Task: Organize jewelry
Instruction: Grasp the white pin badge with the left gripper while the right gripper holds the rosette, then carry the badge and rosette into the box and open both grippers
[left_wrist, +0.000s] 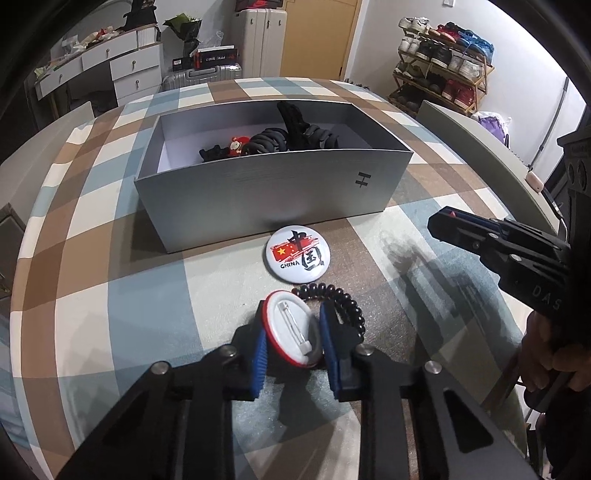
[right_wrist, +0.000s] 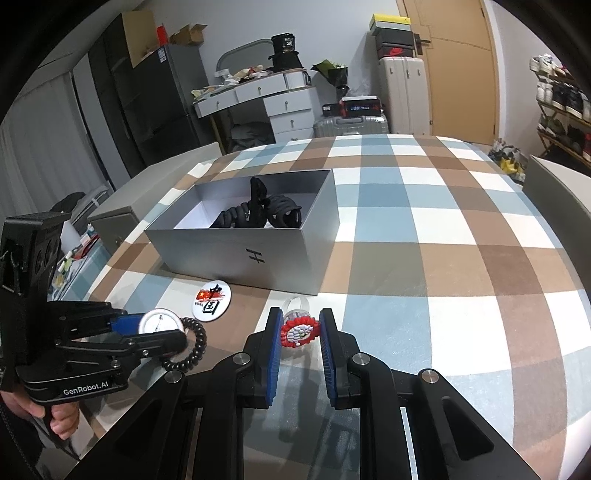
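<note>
Left gripper (left_wrist: 291, 341) pinched a red-rimmed pin badge (left_wrist: 291, 332) back-side up, near the front of the silver box (left_wrist: 273, 199), with a China badge (left_wrist: 297, 254) lying between and a black coil bracelet (left_wrist: 341, 304) alongside. From the right wrist, right gripper (right_wrist: 299, 343) stood narrowly open around a red-and-white flower ring (right_wrist: 298, 331), also before that box (right_wrist: 240, 254), whether touching I couldn't tell.

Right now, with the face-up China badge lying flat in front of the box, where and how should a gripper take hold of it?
Grip the China badge across its rim, at opposite edges, coming down from above. It lies flat on the tablecloth, a thin domed disc with no handle. Its far edge sits close to the silver box, so set the fingers left and right. The left gripper appears to grip the overturned badge the same way.
</note>
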